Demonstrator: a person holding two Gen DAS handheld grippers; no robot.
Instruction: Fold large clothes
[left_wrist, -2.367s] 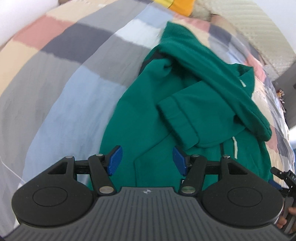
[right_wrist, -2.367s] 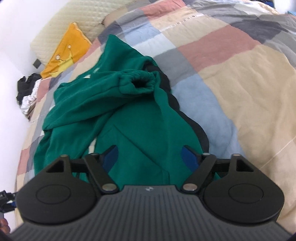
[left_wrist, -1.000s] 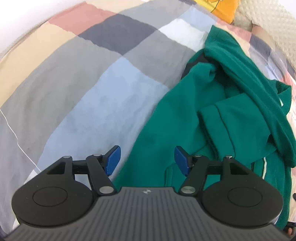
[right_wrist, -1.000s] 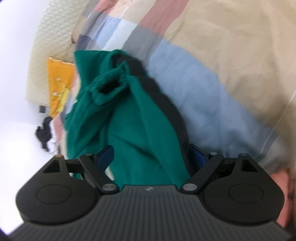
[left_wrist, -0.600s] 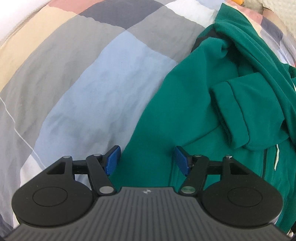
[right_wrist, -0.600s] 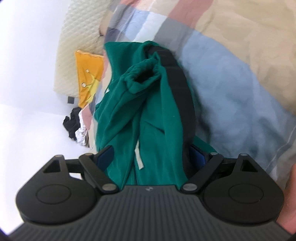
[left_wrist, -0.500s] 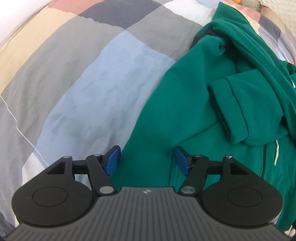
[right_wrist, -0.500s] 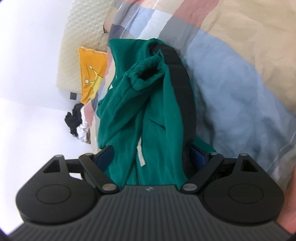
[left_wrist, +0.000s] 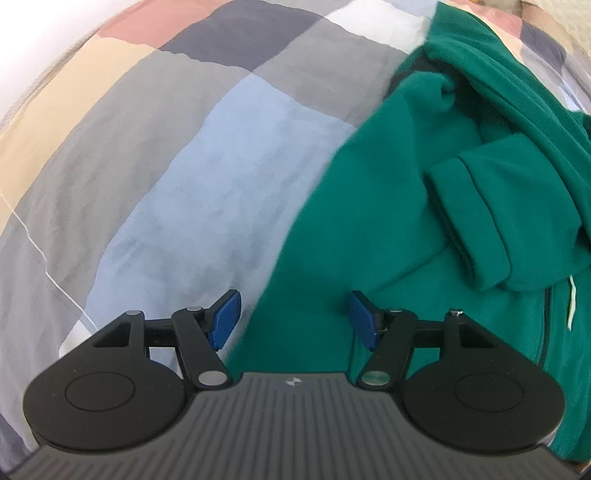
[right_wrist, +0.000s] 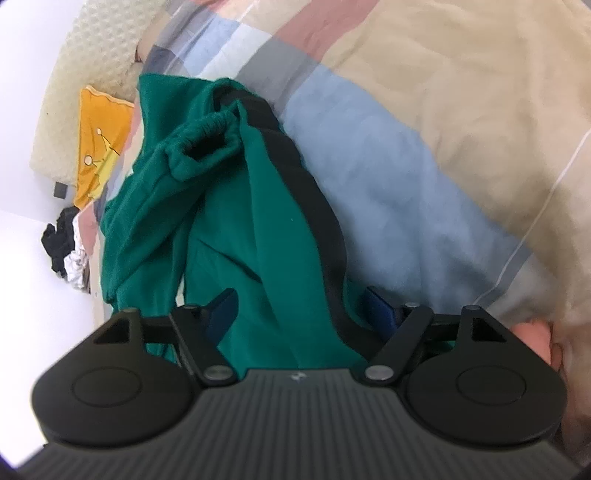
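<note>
Green fleece jacket (left_wrist: 369, 229) on the checked duvet (left_wrist: 184, 184): right gripper (right_wrist: 301, 308) closing around its black-trimmed edge; left gripper (left_wrist: 293, 317) open over the hem — catch both layers.

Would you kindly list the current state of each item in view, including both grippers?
green jacket: lying crumpled and unfolded on the bed, sleeves thrown across the body.
sleeve cuff: bunched, opening gaping.
left gripper: open, jaws straddling the jacket's edge.
right gripper: jaws closing, jacket edge between them, not yet pinched.
patchwork duvet: spread over the bed, lightly wrinkled.
yellow cushion: lying near the head of the bed.
</note>
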